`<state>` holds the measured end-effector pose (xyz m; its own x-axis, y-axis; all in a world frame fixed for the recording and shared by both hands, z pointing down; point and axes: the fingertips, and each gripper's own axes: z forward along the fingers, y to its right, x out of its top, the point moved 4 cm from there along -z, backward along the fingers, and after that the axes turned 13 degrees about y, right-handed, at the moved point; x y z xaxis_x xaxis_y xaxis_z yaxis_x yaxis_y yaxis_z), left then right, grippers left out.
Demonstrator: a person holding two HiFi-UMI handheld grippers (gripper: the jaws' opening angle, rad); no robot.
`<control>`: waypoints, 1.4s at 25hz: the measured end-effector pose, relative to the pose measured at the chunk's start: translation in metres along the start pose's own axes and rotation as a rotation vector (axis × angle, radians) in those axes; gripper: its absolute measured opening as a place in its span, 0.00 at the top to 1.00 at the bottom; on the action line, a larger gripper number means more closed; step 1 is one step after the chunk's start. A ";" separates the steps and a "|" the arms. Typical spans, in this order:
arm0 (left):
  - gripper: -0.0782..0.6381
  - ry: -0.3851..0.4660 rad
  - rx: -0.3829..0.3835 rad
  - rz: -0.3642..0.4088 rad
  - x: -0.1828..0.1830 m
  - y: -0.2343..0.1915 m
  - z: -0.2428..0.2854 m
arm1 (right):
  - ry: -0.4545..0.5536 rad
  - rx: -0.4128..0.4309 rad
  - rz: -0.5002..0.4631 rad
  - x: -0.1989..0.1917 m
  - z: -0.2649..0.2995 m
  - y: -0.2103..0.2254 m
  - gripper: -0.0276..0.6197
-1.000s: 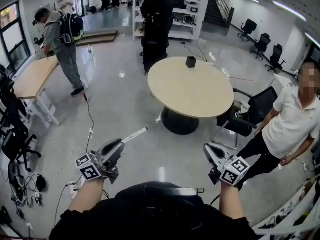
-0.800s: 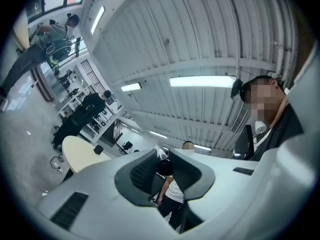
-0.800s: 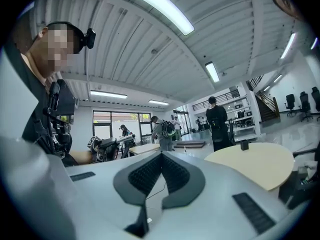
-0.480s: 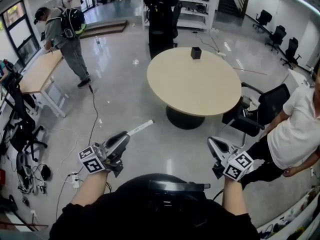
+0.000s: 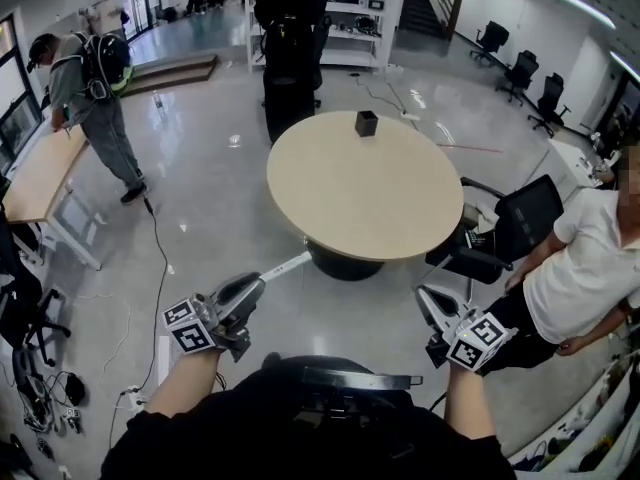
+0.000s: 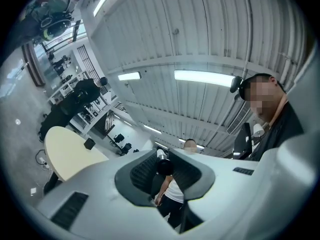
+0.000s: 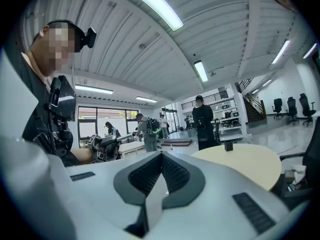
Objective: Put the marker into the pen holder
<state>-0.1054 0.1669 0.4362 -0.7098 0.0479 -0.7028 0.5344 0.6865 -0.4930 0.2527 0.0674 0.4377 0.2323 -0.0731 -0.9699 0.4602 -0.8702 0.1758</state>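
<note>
The marker (image 5: 288, 267) is white and it is held in the left gripper (image 5: 255, 284), whose two jaws are closed on one end of it. The rest of the marker sticks out forward and a little upward, and its free end points toward the near edge of the round table (image 5: 380, 203). The marker is over the floor (image 5: 200, 228) and does not reach the table. In the left gripper view the jaws stand only narrowly apart, with the marker seen end-on between the pads.

The pen holder (image 5: 366, 123) is a small black box. It stands upright on the far side of the table, near the rim and well apart from the marker. Nothing else lies on the beige tabletop.

The right gripper (image 5: 426, 298) is beside the left one, also over the floor, in front of the table. Its jaws are together at the tips and there is nothing between them.

Behind the table a person in black clothes (image 5: 290, 38) stands in front of the white shelves (image 5: 345, 8). At the left a person with a backpack (image 5: 85, 88) bends over a wooden desk (image 5: 40, 173). At the right a person in a white shirt (image 5: 580, 263) sits next to a black chair (image 5: 515, 218), which is close to the table's right edge.
</note>
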 end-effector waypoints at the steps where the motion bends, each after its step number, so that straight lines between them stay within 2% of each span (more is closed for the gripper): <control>1: 0.80 -0.003 -0.010 -0.006 0.009 -0.017 0.005 | 0.002 -0.018 -0.006 0.002 0.013 0.003 0.95; 5: 0.80 -0.014 -0.060 0.004 0.055 -0.071 0.019 | 0.011 -0.072 -0.033 0.010 0.066 0.004 0.95; 9: 0.80 -0.018 -0.098 0.015 0.095 -0.117 0.026 | 0.010 -0.083 -0.057 0.010 0.125 -0.001 0.95; 15: 0.80 -0.021 -0.094 0.010 0.133 -0.182 0.027 | -0.029 -0.069 -0.051 -0.003 0.205 0.002 0.95; 19: 0.80 -0.025 -0.048 -0.006 0.136 -0.215 0.025 | -0.050 -0.067 -0.037 -0.011 0.231 0.020 0.95; 24: 0.80 -0.045 -0.024 0.005 0.127 -0.244 0.058 | -0.048 -0.045 -0.012 -0.018 0.254 0.065 0.95; 29: 0.80 -0.046 0.012 0.078 0.108 -0.272 0.111 | -0.023 0.014 0.022 -0.034 0.275 0.149 0.95; 35: 0.80 -0.011 0.083 0.130 0.085 -0.267 0.187 | -0.024 0.115 -0.007 0.005 0.289 0.242 0.95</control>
<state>-0.2229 -0.1478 0.4121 -0.6273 0.1242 -0.7688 0.6580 0.6125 -0.4380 0.1175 -0.2846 0.4270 0.2082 -0.0774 -0.9750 0.3600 -0.9208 0.1500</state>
